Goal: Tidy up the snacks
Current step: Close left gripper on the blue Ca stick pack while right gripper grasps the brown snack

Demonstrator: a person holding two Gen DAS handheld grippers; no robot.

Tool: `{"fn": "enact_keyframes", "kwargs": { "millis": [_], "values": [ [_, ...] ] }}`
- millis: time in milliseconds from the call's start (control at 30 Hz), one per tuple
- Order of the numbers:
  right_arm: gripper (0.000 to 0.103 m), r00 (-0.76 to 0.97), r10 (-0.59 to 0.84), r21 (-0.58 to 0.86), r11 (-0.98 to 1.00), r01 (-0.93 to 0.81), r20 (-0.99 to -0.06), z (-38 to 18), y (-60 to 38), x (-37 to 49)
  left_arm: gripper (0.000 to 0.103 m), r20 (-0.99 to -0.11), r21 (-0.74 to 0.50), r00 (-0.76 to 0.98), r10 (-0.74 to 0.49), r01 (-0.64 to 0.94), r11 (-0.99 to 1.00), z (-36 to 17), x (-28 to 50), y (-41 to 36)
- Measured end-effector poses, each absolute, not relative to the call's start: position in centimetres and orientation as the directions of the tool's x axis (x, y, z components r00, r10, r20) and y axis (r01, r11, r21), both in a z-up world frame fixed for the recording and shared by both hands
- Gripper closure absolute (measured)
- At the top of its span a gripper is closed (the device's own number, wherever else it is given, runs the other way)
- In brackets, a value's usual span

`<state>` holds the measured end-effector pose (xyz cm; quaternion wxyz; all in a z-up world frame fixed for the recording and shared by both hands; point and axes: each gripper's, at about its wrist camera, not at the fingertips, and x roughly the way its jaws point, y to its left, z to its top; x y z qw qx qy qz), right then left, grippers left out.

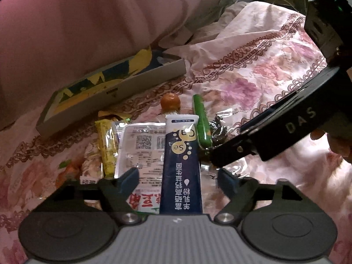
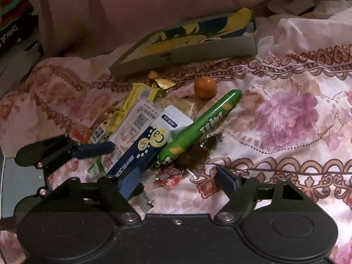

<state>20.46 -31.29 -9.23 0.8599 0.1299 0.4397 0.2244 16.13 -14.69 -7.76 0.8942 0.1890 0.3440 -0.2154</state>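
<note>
A pile of snacks lies on a floral bedsheet (image 2: 286, 114). A navy and white stick pack (image 1: 181, 160) lies between the fingers of my open left gripper (image 1: 178, 179), untouched by either finger. It also shows in the right wrist view (image 2: 140, 145). A green sausage (image 2: 198, 129) lies across the pile, above a dark foil wrapper (image 2: 195, 156). A clear pouch (image 1: 140, 147), a yellow bar (image 1: 105, 145) and a small orange (image 2: 205, 87) lie around. My right gripper (image 2: 178, 179) is open above small sweets (image 2: 170, 179). It reaches in from the right in the left wrist view (image 1: 220, 158).
A shallow grey cardboard box (image 2: 189, 50) with a yellow and blue lining stands behind the pile, against a pink cushion (image 2: 154, 4). A gold wrapper (image 2: 160, 81) lies in front of the box. Rumpled sheet rises at the right (image 1: 253, 33).
</note>
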Motion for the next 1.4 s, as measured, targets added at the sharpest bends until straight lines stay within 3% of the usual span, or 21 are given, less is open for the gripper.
{"fn": "enact_keyframes", "kwargs": {
  "millis": [167,300,367,600,933,1067,1133,1200,1400],
  "values": [
    [0.028,0.521,0.501,0.428,0.864,-0.263,-0.691,-9.7,-31.3,21.2,0.049,-0.720,0.126,0.638,-0.275,0.509,0.851,-7.7,17.1,-14.4],
    [0.033,0.535,0.501,0.425,0.864,-0.270,-0.680,-9.9,-31.2,21.8,0.053,-0.754,0.102,0.600,-0.268,0.510,0.854,-7.6,18.8,-14.8],
    [0.048,0.537,0.512,0.440,0.857,-0.267,-0.671,-9.9,-31.4,21.9,0.052,-0.773,0.105,0.579,-0.259,0.520,0.848,-7.5,19.4,-15.1],
    [0.068,0.535,0.541,0.508,0.831,-0.225,-0.648,-9.7,-32.4,21.8,0.051,-0.810,0.104,0.534,-0.242,0.538,0.837,-7.4,19.3,-15.2],
    [0.066,0.483,0.570,0.562,0.808,-0.180,-0.664,-10.8,-32.5,22.2,0.050,-0.833,0.199,0.533,-0.150,0.541,0.817,-7.9,18.5,-16.7],
    [0.073,0.489,0.541,0.499,0.836,-0.228,-0.684,-10.5,-32.0,21.8,0.050,-0.832,0.186,0.534,-0.153,0.528,0.829,-7.8,18.5,-16.4],
    [0.073,0.491,0.525,0.462,0.849,-0.255,-0.695,-10.3,-31.4,21.4,0.053,-0.834,0.151,0.525,-0.169,0.512,0.845,-7.6,18.7,-16.0],
    [0.073,0.496,0.515,0.434,0.857,-0.279,-0.699,-10.1,-31.1,21.3,0.063,-0.837,0.095,0.511,-0.196,0.489,0.867,-7.2,18.7,-15.4],
    [0.080,0.491,0.523,0.477,0.849,-0.227,-0.697,-10.2,-32.0,20.8,0.068,-0.840,0.063,0.509,-0.188,0.435,0.898,-7.0,18.5,-14.5]
  ]
}}
